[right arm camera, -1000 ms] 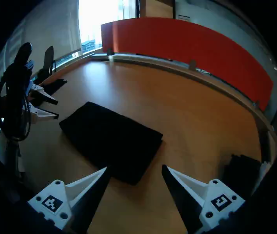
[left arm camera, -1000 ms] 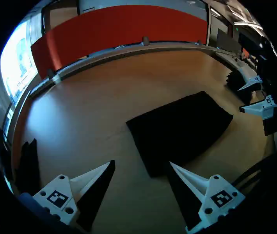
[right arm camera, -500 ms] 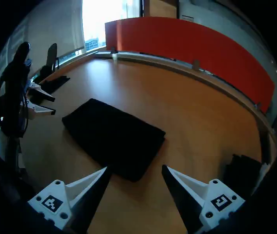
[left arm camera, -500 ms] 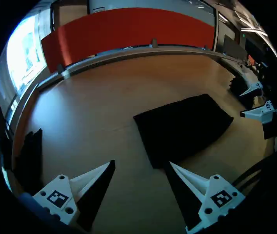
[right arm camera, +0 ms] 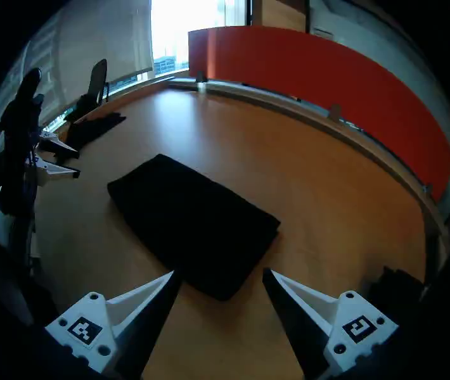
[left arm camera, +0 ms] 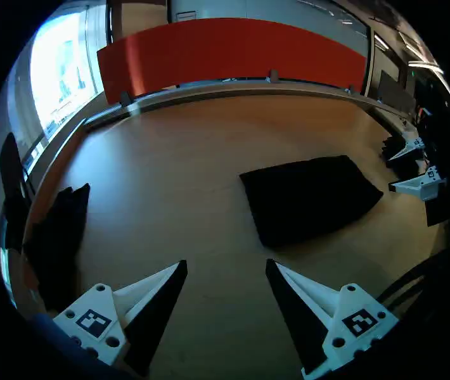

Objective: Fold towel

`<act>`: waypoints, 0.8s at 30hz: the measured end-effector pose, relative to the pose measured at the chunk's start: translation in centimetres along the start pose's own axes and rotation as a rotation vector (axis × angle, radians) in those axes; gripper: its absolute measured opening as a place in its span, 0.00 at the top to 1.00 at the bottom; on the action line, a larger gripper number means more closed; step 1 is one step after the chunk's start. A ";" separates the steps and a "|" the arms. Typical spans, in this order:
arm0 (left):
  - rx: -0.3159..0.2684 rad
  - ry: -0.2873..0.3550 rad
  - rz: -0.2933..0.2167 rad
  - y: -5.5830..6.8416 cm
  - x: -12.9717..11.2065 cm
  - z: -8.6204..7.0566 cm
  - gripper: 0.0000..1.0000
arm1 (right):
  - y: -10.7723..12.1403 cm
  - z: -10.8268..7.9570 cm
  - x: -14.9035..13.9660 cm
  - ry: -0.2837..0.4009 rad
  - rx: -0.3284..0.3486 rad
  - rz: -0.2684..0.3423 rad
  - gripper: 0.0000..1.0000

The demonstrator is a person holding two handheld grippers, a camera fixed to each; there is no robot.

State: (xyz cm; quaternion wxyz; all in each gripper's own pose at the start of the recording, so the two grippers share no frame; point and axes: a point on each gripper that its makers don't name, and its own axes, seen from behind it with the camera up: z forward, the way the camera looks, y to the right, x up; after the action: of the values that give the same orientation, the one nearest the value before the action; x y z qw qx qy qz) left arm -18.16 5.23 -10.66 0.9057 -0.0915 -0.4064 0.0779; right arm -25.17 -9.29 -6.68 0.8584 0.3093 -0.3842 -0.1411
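Now: black towel (left arm camera: 310, 199) lies flat on table (left arm camera: 174, 171), at 1 o'clock from left gripper (left arm camera: 225, 262), clear of its tips. Left jaws wide apart, holding nothing. In right gripper view, towel sits at 11 o'clock, near edge just ahead of right gripper (right arm camera: 220, 272); jaws wide apart, empty, cannot tell any contact. Dark cloth (left arm camera: 57, 240) at 9 o'clock in left gripper view

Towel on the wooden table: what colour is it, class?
The towel is plain black, clearest in the right gripper view.
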 end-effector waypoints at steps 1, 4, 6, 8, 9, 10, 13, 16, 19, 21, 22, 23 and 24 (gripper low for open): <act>0.004 0.002 -0.006 -0.1 -0.2 -0.2 0.08 | 0.0 0.1 0.0 -0.002 0.003 -0.004 0.01; 0.015 0.007 -0.022 -0.5 -0.6 -0.8 0.08 | -0.1 0.4 -0.1 -0.006 0.010 -0.015 0.02; 0.022 0.011 -0.031 -0.7 -0.8 -1.2 0.08 | -0.1 0.7 -0.1 -0.010 0.014 -0.022 0.02; 0.030 0.017 -0.038 -0.8 -1.1 -1.6 0.08 | -0.2 0.9 -0.3 -0.016 0.019 -0.030 0.02; 0.033 0.019 -0.041 -0.9 -1.2 -1.8 0.08 | -0.2 1.0 -0.4 -0.019 0.022 -0.034 0.02; 0.035 0.020 -0.043 -0.9 -1.4 -2.0 0.08 | -0.2 1.1 -0.5 -0.022 0.024 -0.039 0.01; 0.042 0.021 -0.050 -1.1 -2.0 -2.5 0.08 | -0.2 1.3 -0.8 -0.032 0.029 -0.052 0.01; 0.047 0.021 -0.060 -1.3 -2.6 -3.0 0.08 | -0.2 1.5 -1.2 -0.043 0.034 -0.062 0.02; 0.049 0.024 -0.070 -1.4 -3.1 -3.4 0.08 | -0.1 1.6 -1.7 -0.054 0.038 -0.068 0.07; 0.051 0.025 -0.075 -1.4 -3.4 -3.5 0.08 | 0.0 1.7 -2.1 -0.063 0.040 -0.070 0.11; 0.053 0.024 -0.077 -1.5 -3.6 -3.6 0.08 | 0.1 1.8 -2.3 -0.069 0.041 -0.071 0.13; 0.055 0.024 -0.078 -1.5 -3.8 -3.6 0.08 | 0.1 1.8 -2.5 -0.074 0.041 -0.072 0.15; 0.056 0.023 -0.079 -1.6 -3.9 -3.7 0.08 | 0.1 1.9 -2.7 -0.079 0.043 -0.072 0.17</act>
State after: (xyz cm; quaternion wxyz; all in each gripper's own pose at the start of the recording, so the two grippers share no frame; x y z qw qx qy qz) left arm -17.86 2.48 -15.50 0.9149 -0.0507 -0.3970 0.0523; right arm -28.34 -8.71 -7.16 0.8300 0.3356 -0.4094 -0.1759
